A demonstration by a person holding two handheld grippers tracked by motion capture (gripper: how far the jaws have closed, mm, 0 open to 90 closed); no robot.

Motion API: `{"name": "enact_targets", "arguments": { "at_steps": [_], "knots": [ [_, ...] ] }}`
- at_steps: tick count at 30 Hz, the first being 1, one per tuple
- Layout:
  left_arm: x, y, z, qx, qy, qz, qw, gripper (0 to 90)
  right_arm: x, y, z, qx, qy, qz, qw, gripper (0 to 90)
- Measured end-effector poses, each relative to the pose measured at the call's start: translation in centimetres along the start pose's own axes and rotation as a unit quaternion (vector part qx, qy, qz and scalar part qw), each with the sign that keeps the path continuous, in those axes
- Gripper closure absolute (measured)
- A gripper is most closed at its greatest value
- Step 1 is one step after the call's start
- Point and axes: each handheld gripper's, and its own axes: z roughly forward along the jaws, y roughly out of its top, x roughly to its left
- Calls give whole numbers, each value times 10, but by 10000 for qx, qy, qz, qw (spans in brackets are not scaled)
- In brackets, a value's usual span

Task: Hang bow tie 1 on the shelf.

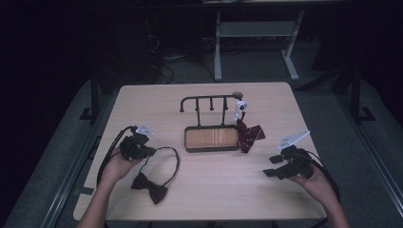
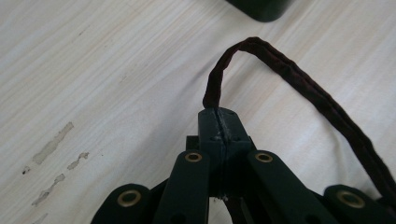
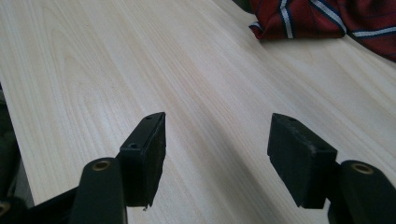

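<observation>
Pinching the dark bow tie's strap (image 2: 261, 60) at lower left, the left tool (image 1: 142, 151) is risking slippage; the right tool (image 1: 274, 166) is waiting released, too far to help.

The high view is dim and soft, the room beyond the table (image 1: 204, 190) nearly black. Both gripper views are brighter, evenly lit, with faint shadows and slightly blurred near edges.

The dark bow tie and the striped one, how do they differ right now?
The dark bow tie lies on the table at front left, plain coloured, its strap pinched by the shut left gripper. The striped tie is red with stripes, bunched beside the rack's tray, ungripped. Both rest on the tabletop.
</observation>
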Motion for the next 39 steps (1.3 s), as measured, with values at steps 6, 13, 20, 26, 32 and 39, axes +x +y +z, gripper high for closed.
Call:
{"name": "enact_targets", "arguments": {
  "at_steps": [6,13,20,26,32,39],
  "knots": [
    [1,2,-7,-47,-138,-15,9999,899,0,0,0,-11,-5,-10,10000,372],
    [-2,5,-19,-68,-220,60,9997,899,-1,0,0,-18,1,13,10000,372],
    [-4,7,-29,-64,-263,152,9995,899,-2,-1,-2,-43,-7,18,10000,372],
    [-7,12,-35,-56,-318,254,9992,899,-3,-2,-2,-51,15,63,10000,371],
    [-10,18,-39,-50,-372,348,9987,900,-4,-4,-3,-54,12,60,10000,370],
    [-12,24,-44,-29,-444,422,9981,900,-5,-6,-5,-103,30,87,9999,370]
  ]
}}
